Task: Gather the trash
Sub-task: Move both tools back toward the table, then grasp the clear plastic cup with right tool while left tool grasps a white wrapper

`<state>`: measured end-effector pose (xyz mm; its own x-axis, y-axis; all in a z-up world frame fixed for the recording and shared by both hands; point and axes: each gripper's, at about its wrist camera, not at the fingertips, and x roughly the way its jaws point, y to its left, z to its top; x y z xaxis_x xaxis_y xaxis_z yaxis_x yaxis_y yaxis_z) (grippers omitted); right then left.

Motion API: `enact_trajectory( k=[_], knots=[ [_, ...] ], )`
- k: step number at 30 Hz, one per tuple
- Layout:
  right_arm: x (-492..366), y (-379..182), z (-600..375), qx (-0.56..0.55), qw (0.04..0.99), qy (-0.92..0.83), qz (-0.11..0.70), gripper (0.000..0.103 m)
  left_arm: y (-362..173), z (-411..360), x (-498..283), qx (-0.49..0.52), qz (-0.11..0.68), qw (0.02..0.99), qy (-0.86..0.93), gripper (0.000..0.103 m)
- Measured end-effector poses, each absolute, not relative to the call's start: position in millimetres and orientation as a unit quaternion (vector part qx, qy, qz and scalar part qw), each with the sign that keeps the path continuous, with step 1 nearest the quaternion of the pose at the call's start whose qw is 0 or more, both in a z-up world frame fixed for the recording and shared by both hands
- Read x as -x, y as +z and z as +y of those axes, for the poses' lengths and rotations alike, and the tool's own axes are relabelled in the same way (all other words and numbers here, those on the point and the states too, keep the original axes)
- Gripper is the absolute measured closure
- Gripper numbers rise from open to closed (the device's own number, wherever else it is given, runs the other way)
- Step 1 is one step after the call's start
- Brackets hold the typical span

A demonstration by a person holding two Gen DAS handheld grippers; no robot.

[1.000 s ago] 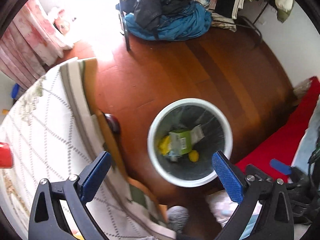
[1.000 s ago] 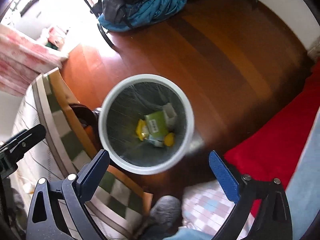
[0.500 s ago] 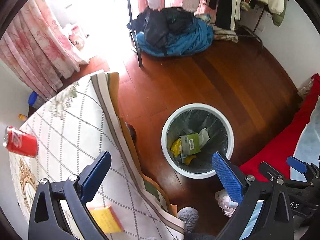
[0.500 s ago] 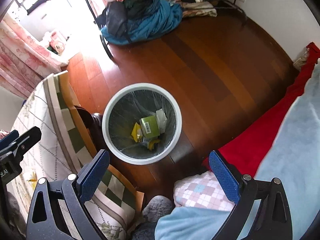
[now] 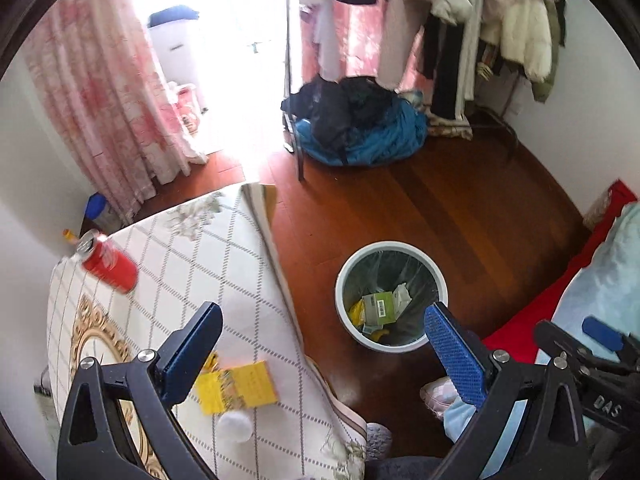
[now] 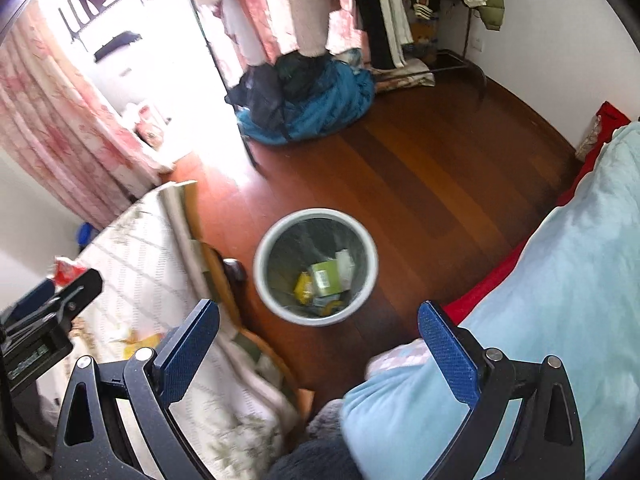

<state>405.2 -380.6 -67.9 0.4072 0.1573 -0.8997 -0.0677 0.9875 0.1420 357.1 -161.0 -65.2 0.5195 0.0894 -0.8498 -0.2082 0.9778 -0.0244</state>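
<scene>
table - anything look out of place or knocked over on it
Yes. A red soda can lies tipped on its side on the tablecloth, and a yellow packet and white ball sit loose near the edge.

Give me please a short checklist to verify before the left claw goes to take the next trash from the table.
1. Left claw open and holding nothing: ok.
2. Right claw open and holding nothing: ok.
3. Trash remains on the table: ok; a red can on its side, a yellow packet, a white ball.
4. Yellow packet close to the left claw: ok, beside its left finger.
5. Trash bin open, with room: ok; only a few pieces at the bottom.
6. Can is empty: cannot tell.
</scene>
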Motion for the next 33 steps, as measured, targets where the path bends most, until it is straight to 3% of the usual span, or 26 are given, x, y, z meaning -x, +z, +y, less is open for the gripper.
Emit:
enact_trajectory(
  k=[8,19,25,27,28,33],
  knots=[
    [-354.2,-89.5,-307.8,-0.05,0.799,0.15,0.58,0.002,-90.5,-70.5,-269.7,0.1,0.483,0.849,0.192,0.0],
    [-306.4,-205.0,-149.2,0.044,0.742,0.232,0.628,0.003,-230.3,37.3,-166.5,0.147,0.562,0.757,0.298,0.0],
    [-306.2,-237.4,-120.0,0.04,0.738,0.232,0.632,0.025,-261.5,47.8,-160.5,0.148,0.573,0.753,0.288,0.0],
    [-306.6,-243.1,-114.6,0.038,0.735,0.241,0.633,0.043,-261.0,49.6,-158.5,0.145,0.562,0.764,0.283,0.0],
    [-305.1,-247.2,-111.5,0.038,0.732,0.245,0.634,0.058,-260.8,52.1,-158.8,0.147,0.56,0.766,0.279,0.0],
    [-300.4,-242.4,-114.2,0.017,0.743,0.255,0.619,0.06,-261.0,55.6,-159.0,0.149,0.56,0.767,0.276,0.0]
  ],
)
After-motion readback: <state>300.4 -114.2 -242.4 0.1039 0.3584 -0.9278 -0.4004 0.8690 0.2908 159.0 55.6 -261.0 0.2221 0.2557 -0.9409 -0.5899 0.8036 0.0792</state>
